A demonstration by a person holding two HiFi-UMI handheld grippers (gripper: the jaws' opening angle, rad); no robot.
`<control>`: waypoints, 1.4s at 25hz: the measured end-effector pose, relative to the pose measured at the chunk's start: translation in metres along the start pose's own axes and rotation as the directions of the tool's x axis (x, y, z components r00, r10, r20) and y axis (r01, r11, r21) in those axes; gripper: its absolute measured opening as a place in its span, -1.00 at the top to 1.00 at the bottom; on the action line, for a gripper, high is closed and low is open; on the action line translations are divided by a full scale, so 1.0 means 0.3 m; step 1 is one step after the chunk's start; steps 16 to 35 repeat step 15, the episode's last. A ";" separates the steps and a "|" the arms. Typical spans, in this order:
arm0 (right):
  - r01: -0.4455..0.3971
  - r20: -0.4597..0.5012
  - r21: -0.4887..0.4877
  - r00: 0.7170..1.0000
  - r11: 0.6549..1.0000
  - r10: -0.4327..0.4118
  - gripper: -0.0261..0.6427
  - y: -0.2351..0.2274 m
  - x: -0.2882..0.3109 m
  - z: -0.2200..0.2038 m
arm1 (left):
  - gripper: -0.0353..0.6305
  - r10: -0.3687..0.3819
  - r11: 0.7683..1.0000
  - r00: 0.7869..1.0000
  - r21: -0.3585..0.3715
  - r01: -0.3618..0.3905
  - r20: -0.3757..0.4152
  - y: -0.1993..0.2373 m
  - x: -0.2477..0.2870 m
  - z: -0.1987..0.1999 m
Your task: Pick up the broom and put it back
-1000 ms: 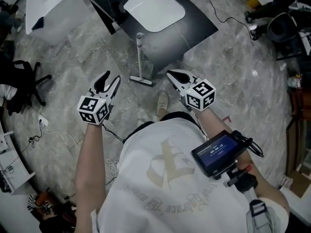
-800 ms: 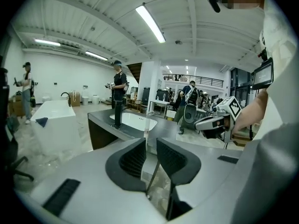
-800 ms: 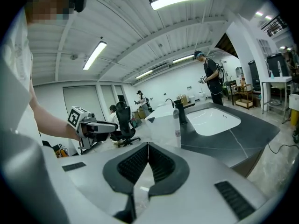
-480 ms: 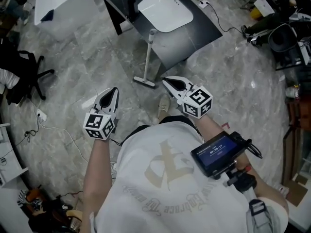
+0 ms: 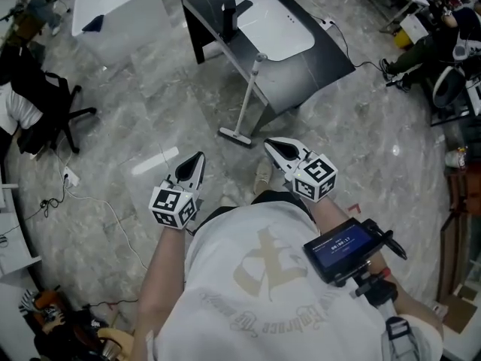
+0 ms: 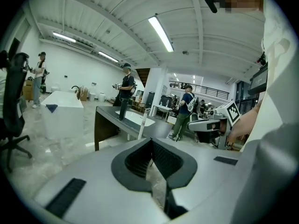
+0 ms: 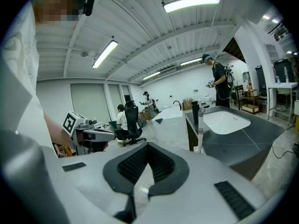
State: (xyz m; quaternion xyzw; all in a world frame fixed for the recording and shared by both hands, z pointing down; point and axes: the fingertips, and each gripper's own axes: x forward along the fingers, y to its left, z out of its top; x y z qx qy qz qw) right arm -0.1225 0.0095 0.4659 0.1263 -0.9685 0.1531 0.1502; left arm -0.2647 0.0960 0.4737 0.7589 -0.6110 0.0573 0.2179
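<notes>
Fig.: grey marbled floor [image 5: 143, 104] | broom [image 5: 247, 100] stood head on floor, handle leaning on front edge of dark sink table [image 5: 319, 55] | L gripper [image 5: 197, 158] jaws together, empty | R gripper [image 5: 270, 144] same | office chair [image 5: 54, 105] nr view's left.

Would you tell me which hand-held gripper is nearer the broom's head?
Right. The right hand-held gripper is just right of the broom head; the left hand-held gripper is farther off, lower-left of it.

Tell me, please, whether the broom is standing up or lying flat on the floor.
Standing: the broom is upright, head on the floor, handle leaning on the dark table's edge.
</notes>
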 end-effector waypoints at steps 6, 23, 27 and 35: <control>0.002 -0.002 0.001 1.000 1.000 -0.002 0.87 0.051 0.013 -0.025 | 0.86 0.001 1.000 1.000 -0.014 -0.002 -0.012 0.009 -0.047 -0.050; -0.005 -0.021 0.002 1.000 1.000 0.005 0.87 0.107 0.033 -0.032 | 0.86 0.012 0.999 1.000 -0.030 -0.012 -0.022 0.034 -0.108 -0.060; -0.005 -0.021 0.002 1.000 1.000 0.005 0.87 0.107 0.033 -0.032 | 0.86 0.012 0.999 1.000 -0.030 -0.012 -0.022 0.034 -0.108 -0.060; -0.005 -0.021 0.002 1.000 1.000 0.005 0.87 0.107 0.033 -0.032 | 0.86 0.012 0.999 1.000 -0.030 -0.012 -0.022 0.034 -0.108 -0.060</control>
